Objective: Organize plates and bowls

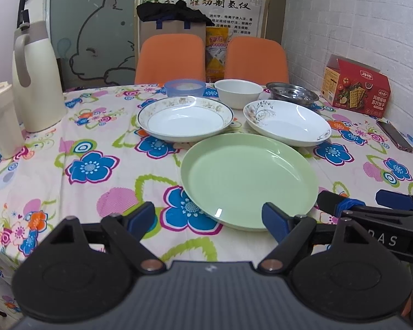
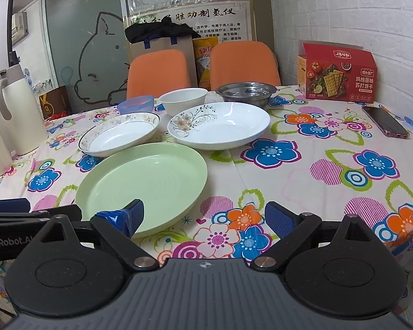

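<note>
Red cracker box point(image 2: 337, 73), Chinese lettering

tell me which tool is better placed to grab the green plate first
Left, probably. The green plate lies ahead between the open left tool fingers, near rim close. From the right tool, also open, it sits off to the left.

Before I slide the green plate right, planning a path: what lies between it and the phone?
Only bare flowered tablecloth between the green plate and the phone; the right wrist view shows it.
</note>
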`<state>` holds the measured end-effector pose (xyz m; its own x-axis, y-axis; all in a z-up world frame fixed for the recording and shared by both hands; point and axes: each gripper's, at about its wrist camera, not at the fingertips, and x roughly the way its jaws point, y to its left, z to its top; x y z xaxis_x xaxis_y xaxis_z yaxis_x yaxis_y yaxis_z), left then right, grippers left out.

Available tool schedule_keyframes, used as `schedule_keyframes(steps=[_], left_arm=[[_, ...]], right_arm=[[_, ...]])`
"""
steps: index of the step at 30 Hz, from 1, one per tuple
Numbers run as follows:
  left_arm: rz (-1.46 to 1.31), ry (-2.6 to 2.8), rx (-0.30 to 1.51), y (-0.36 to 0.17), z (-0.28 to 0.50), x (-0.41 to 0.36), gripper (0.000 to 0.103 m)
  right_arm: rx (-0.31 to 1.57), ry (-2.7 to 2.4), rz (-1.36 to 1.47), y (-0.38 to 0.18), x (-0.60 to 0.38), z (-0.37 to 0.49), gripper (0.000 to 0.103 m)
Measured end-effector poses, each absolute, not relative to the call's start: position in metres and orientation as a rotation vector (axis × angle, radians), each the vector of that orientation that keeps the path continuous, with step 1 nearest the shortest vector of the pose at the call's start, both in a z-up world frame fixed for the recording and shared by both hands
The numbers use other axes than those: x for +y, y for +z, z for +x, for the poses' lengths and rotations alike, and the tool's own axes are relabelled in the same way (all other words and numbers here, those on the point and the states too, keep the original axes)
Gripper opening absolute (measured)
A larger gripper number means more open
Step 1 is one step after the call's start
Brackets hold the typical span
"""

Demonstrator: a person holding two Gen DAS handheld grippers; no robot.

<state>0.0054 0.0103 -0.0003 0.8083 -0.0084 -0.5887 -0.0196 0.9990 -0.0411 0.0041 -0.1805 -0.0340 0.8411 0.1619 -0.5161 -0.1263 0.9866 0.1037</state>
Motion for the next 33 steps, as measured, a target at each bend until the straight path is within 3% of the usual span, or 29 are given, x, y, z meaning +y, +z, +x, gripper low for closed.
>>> schedule_keyframes(steps=[11, 21, 25, 29, 33], left_arm=[[-0.065, -0.027, 0.691, 0.001, 0.025, 0.036, 0.083], [-0.117, -0.067, 0.797, -0.012, 0.092, 0.063, 0.082], [-0.089, -0.073, 0.829, -0.023, 0.114, 0.058, 0.078], [-0.078, -0.098, 0.841, -0.031, 0.123, 0.056, 0.061], [-0.048, -0.112, 0.827, -0.032, 0.125, 0.053, 0.061]], right_arm=[[0.577, 0.197, 0.046, -0.032, -0.174, 0.023, 0.082], [0.694, 0.245, -0.017, -0.048, -0.160, 0.083, 0.082], [0.735, 0.275, -0.010, -0.055, -0.157, 0.096, 0.082], [0.730, 0.285, -0.068, -0.058, -0.150, 0.095, 0.084], [0.659, 0.307, -0.078, -0.064, -0.154, 0.085, 0.085]])
